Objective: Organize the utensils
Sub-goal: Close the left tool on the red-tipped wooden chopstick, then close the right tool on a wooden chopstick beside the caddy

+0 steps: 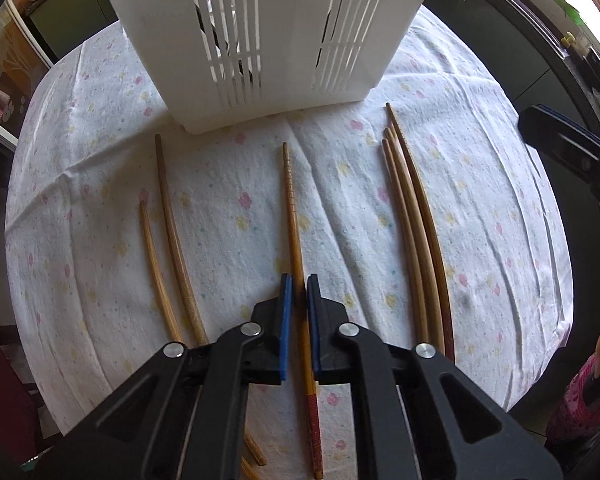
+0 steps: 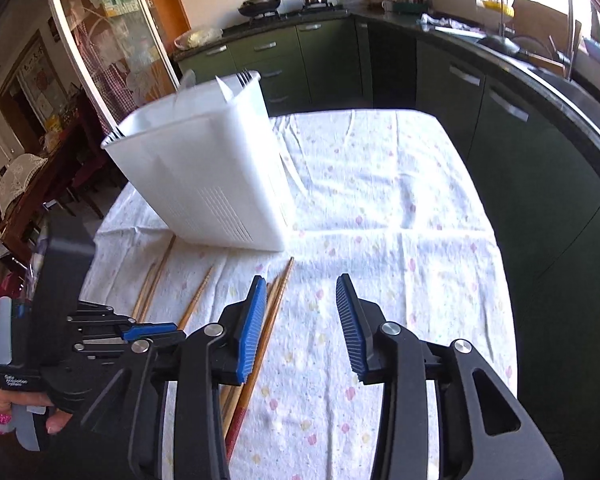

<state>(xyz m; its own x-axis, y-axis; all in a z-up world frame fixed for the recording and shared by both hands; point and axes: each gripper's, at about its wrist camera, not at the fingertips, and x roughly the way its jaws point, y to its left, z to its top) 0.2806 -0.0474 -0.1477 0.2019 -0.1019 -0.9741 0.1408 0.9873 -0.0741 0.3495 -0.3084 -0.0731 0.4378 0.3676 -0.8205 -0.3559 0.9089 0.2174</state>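
Several wooden chopsticks lie on a flowered white tablecloth (image 1: 228, 208). My left gripper (image 1: 299, 280) is closed around the middle chopstick (image 1: 291, 200), which has a red end near me. Two chopsticks (image 1: 172, 224) lie to its left and a bundle of three (image 1: 412, 216) to its right. A white slotted utensil holder (image 1: 268, 40) stands just beyond the chopsticks. In the right wrist view my right gripper (image 2: 302, 284) is open and empty, above the cloth right of the bundle (image 2: 276, 300). The holder (image 2: 204, 176) and the left gripper (image 2: 152, 330) show at left.
The table edge (image 2: 496, 240) drops off to the right, with dark green kitchen cabinets (image 2: 540, 168) close beyond it. A counter with a stove and wok (image 2: 260, 2) stands at the back. The right gripper shows at the right edge of the left wrist view (image 1: 572, 152).
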